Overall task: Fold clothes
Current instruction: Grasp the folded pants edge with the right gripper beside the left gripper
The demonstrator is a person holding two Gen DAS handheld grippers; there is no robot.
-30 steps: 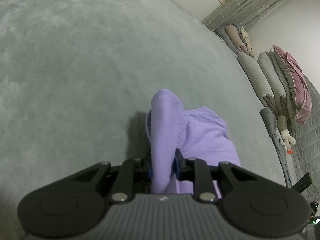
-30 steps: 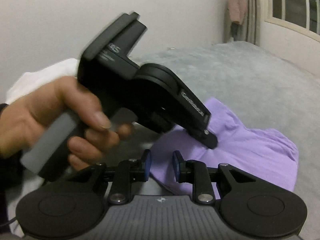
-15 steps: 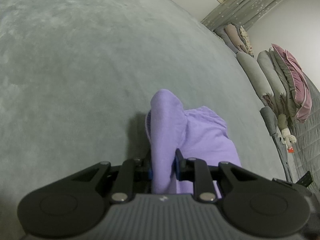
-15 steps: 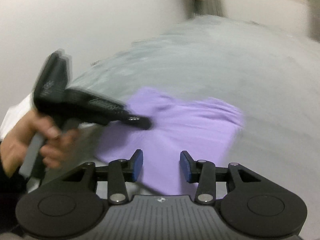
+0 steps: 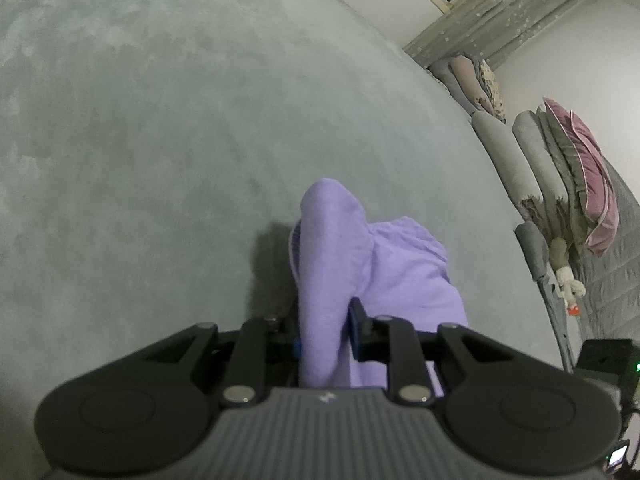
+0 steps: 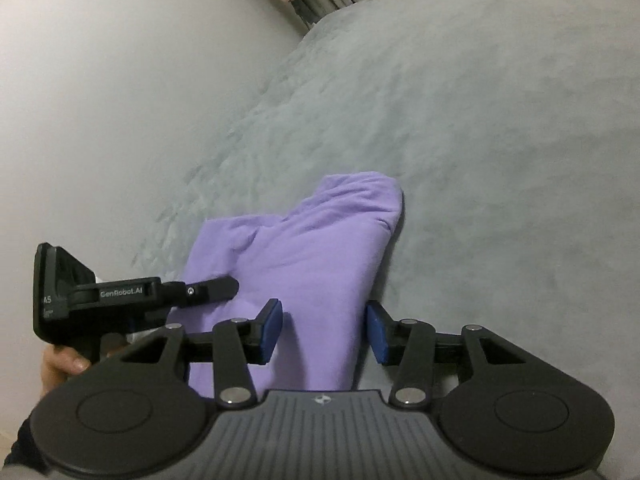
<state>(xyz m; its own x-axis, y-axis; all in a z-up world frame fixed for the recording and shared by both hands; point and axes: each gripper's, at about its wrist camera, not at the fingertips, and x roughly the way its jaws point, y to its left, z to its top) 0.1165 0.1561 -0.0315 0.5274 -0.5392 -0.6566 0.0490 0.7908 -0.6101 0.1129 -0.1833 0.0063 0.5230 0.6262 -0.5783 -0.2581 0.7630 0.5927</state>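
Mid-fold: our left gripper (image 5: 324,332) pinches a raised ridge of the purple garment (image 6: 304,264) lying on the grey bed (image 6: 500,140). Our right gripper (image 6: 325,330) straddles its near edge, jaws opening, pads untouched; next, we judge, close there.

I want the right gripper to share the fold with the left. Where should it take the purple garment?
Probably the near side edge of the purple garment, lying flat between the right gripper's opening jaws. Come in low from the near side, since the left gripper already pinches the raised fold at the opposite side.
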